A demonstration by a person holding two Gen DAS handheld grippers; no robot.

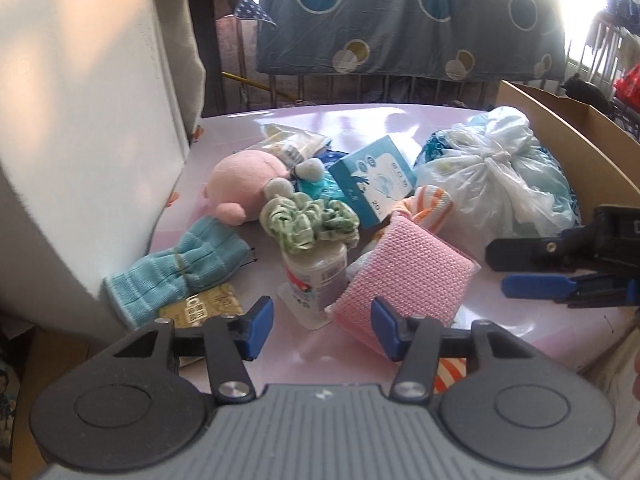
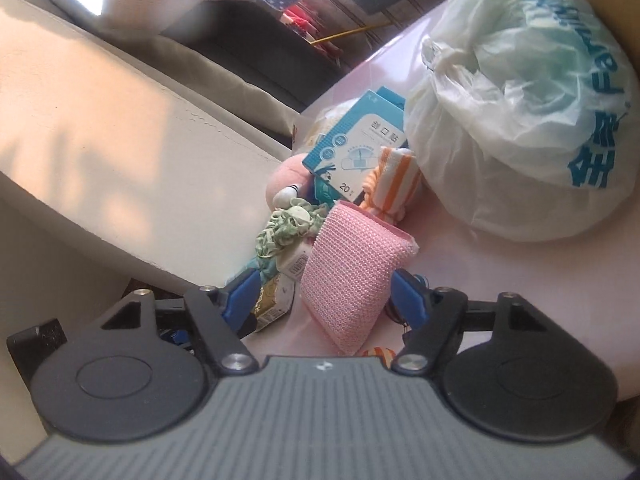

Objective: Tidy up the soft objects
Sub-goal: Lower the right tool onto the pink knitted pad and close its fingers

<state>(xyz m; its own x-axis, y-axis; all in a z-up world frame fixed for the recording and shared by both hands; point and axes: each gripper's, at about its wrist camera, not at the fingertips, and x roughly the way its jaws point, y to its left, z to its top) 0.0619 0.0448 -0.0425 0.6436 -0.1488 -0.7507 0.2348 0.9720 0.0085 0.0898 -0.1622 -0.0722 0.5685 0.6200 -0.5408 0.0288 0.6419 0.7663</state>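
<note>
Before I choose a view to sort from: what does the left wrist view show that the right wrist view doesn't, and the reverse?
Only the left wrist view: the blue knit cloth, the spotted cloth hung behind the table, and the cardboard box.

Only the right wrist view: the blue print on the plastic bag.

Both: the pink sponge, green scrunchie, blue carton, pink plush, striped cloth.
</note>
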